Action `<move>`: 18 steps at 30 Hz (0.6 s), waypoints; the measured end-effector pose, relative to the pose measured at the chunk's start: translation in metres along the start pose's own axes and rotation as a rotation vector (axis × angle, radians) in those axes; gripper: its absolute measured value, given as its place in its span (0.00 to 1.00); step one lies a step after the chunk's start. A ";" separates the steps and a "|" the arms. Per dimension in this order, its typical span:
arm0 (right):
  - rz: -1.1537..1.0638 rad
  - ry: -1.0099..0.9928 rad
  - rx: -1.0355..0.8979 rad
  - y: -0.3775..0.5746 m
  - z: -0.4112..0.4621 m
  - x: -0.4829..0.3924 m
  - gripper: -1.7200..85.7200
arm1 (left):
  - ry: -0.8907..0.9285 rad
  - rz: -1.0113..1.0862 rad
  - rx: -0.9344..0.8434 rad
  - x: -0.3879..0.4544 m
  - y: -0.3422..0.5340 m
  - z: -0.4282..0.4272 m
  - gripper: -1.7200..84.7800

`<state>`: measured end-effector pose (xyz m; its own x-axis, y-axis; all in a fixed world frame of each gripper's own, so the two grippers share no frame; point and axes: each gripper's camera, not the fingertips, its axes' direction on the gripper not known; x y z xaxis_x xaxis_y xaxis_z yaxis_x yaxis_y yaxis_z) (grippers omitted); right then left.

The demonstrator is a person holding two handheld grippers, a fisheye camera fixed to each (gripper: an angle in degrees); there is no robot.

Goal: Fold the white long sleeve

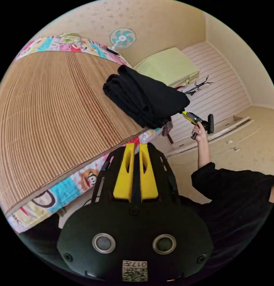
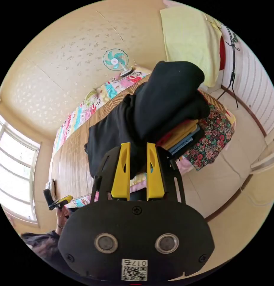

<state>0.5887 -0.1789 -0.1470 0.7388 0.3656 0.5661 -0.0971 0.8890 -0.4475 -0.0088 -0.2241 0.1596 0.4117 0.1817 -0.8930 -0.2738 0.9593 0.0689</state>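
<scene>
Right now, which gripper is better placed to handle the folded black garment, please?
Right, probably: the right gripper sits at the edge of the black garment, while the left gripper hangs short of it, jaws together.

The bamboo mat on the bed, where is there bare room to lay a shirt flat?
The bamboo mat lies bare from the cartoon-print edge up toward the fan. It is crowded at the corner, where the black folded clothes sit over a stack.
</scene>
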 end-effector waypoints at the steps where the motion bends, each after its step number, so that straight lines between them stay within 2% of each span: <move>1: -0.055 -0.008 0.054 0.029 0.000 -0.015 0.06 | -0.085 -0.023 0.019 -0.010 0.012 -0.010 0.05; 3: -0.143 -0.038 0.137 0.073 0.003 -0.040 0.04 | -0.485 -0.087 0.118 -0.037 0.053 -0.064 0.03; 4: -0.186 -0.072 0.188 0.098 0.004 -0.056 0.03 | -0.591 -0.098 0.145 -0.040 0.061 -0.079 0.03; 6: -0.248 -0.144 0.273 0.128 0.004 -0.081 0.03 | -1.019 -0.162 0.268 -0.051 0.090 -0.144 0.02; 7: -0.287 -0.201 0.329 0.142 0.005 -0.096 0.03 | -1.108 -0.194 0.312 -0.054 0.097 -0.162 0.02; 9: -0.327 -0.282 0.376 0.151 0.011 -0.118 0.02 | -1.317 -0.359 0.525 -0.072 0.118 -0.233 0.03; 11: -0.357 -0.406 0.379 0.149 0.018 -0.137 0.02 | -1.314 -0.458 0.626 -0.094 0.125 -0.287 0.05; 13: -0.366 -0.574 0.352 0.143 0.022 -0.160 0.02 | -1.234 -0.520 0.682 -0.127 0.121 -0.333 0.10; 15: -0.373 -0.641 0.342 0.143 0.023 -0.176 0.02 | -1.137 -0.626 0.640 -0.184 0.096 -0.381 0.17; 18: -0.390 -0.651 0.319 0.152 0.021 -0.198 0.02 | -1.070 -0.808 0.521 -0.265 0.060 -0.408 0.17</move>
<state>0.4135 -0.1103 -0.3131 0.2338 0.0141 0.9722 -0.1709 0.9849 0.0268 -0.4885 -0.3032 0.2193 0.8049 -0.5928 -0.0244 0.5928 0.8018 0.0749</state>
